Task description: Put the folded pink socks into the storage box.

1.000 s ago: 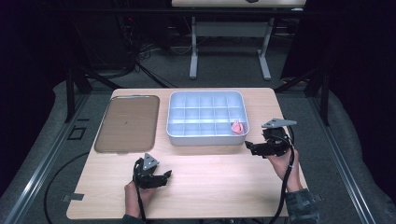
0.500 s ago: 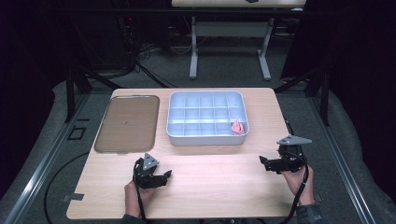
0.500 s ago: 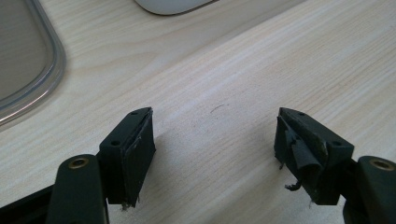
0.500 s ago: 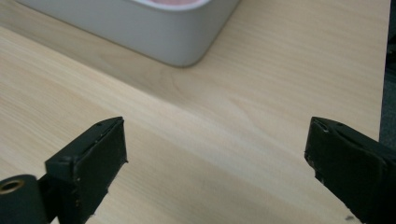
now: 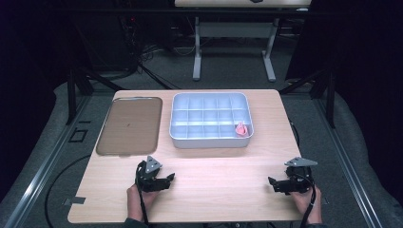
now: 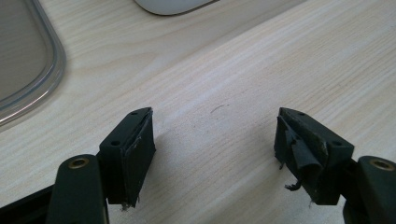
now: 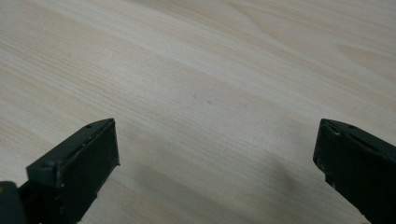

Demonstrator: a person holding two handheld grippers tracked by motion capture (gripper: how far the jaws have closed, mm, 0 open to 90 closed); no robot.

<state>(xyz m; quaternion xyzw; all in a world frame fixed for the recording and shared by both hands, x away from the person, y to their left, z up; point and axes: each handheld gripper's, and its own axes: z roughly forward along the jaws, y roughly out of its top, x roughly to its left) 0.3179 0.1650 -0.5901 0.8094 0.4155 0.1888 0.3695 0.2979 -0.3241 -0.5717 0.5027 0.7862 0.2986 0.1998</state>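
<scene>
left tool (image 6: 215, 154): jaws apart, nothing between | wooden table (image 6: 243, 79) beneath | tray (image 6: 28, 65) rim upper left, perhaps clear plastic

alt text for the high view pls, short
A person's two hands rest open, empty claws on the near edge of a wooden table, the left claw and the right claw far apart. Behind them sit a brown tray and a white compartment box holding one small pink object.

Pale wood-grain table (image 5: 228, 166), white divided tray (image 5: 177, 124), pink piece (image 5: 241, 128), brown lid (image 5: 129, 125) (clear-rimmed), black tools.
</scene>
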